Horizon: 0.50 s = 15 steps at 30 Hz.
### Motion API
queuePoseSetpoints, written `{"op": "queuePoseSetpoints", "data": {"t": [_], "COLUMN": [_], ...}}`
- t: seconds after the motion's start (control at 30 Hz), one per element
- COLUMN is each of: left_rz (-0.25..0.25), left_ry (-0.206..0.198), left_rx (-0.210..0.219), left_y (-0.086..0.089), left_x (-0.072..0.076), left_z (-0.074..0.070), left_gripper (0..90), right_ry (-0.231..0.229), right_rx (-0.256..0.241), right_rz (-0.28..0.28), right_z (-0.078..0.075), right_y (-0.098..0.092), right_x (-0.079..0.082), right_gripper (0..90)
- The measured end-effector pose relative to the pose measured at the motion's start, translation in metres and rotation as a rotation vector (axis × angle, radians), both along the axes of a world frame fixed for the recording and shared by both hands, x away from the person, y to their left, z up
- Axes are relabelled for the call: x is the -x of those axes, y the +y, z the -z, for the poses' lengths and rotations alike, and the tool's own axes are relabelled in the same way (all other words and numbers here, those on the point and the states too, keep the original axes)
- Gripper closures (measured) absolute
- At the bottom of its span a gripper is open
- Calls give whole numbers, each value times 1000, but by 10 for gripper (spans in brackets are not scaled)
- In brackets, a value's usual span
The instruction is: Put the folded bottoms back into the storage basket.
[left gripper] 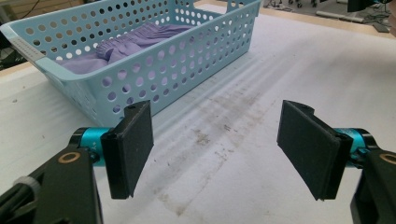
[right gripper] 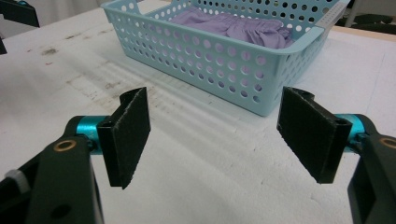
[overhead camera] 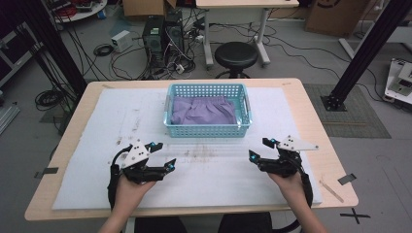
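The bench (overhead camera: 311, 121) has a light wooden top with rounded corners. A white foam sheet (overhead camera: 204, 184) lies flat on it and covers nearly all of the top, leaving bare wood showing as a strip along each edge. The sheet carries brownish smudges and scuff marks (overhead camera: 197, 153) near its middle. A light blue plastic basket (overhead camera: 208, 128) with holes in its walls stands on the sheet toward the far side, roughly centred between left and right.
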<state>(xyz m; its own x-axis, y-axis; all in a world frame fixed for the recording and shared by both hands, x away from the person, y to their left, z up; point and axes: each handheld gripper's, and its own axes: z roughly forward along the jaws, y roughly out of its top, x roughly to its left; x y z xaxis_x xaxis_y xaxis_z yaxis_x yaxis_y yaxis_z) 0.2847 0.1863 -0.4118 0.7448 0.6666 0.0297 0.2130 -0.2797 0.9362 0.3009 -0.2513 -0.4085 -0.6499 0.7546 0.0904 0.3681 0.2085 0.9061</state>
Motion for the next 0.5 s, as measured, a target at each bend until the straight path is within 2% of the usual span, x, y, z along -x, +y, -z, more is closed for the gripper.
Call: {"op": "queuePoseSetpoints", "data": {"t": [0.5], "left_rz": [7], "left_ry": [16], "left_rx": [-17], "left_y": [-2], "left_x": [-2], "left_z": [4], "left_gripper": [270], "right_ry": [5], "right_rx": [5], "right_rz": [3], "right_z": [2], "right_y": [-1], "right_x": [0], "right_gripper": [255]}}
